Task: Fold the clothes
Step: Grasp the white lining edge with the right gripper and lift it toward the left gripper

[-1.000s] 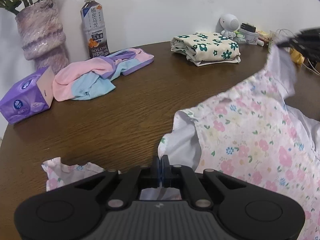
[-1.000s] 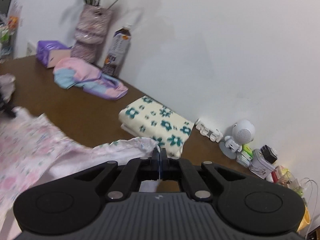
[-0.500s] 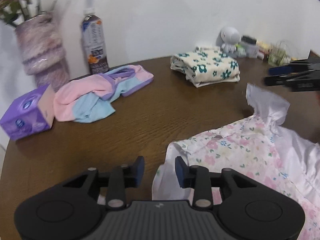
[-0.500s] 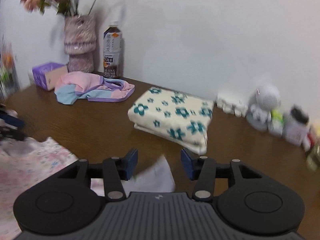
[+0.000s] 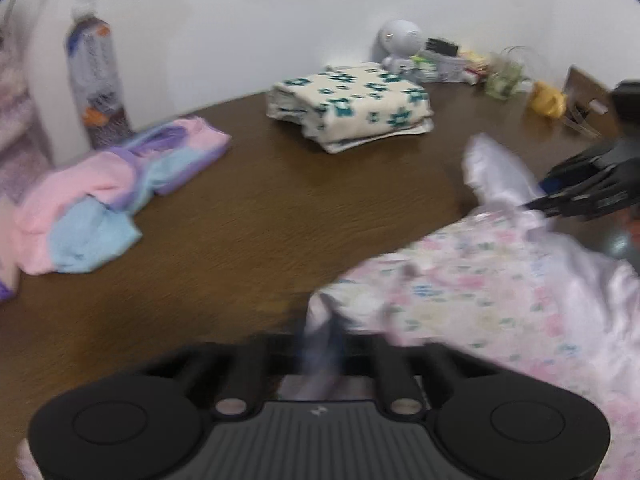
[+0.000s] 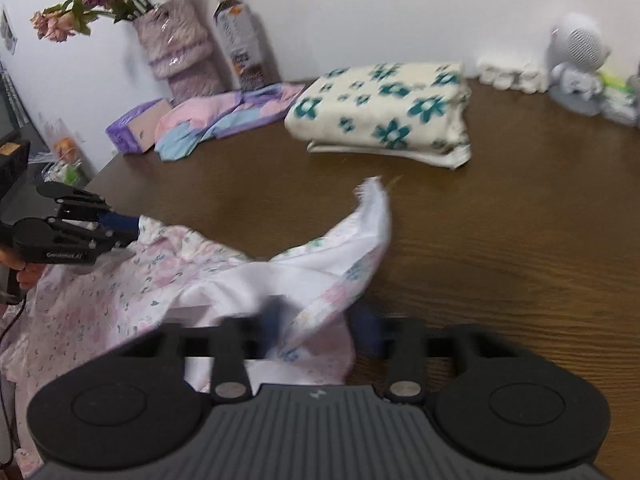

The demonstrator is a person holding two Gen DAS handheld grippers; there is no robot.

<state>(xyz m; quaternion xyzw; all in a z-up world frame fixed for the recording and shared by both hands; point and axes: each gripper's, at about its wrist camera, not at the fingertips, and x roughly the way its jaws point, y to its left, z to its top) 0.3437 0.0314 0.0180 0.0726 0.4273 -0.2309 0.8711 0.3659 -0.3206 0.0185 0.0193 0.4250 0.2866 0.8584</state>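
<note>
The pink floral garment [image 6: 132, 280] lay spread and rumpled on the near part of the brown wooden tabletop [image 6: 500, 240], its white lining turned up in a pointed flap [image 6: 372, 216] that stood off the wood.

In the right wrist view, the right gripper [image 6: 320, 328] had its jaws apart, with the garment's edge draped between and over them; motion blur hid whether either finger touched the cloth. In the left wrist view, the left gripper [image 5: 320, 344] sat at another edge of the same garment, and there the blur was too heavy to tell how its jaws stood. Seen from the right wrist, that left gripper reached in at the far left edge of the garment, with part of a hand visible on its handle.

Farther back on the tabletop sat a folded cream cloth with teal flowers [image 6: 384, 116], well apart from the floral garment. To its left lay a pink, blue and purple garment [image 5: 112, 192] in a loose heap, near a purple tissue box [image 6: 134, 130]. Against the white wall stood a drink bottle [image 5: 96, 84] and a pinkish vase [image 6: 180, 48] with dried roses. At the right end stood a small white robot figure [image 6: 576, 68] among small clutter.
</note>
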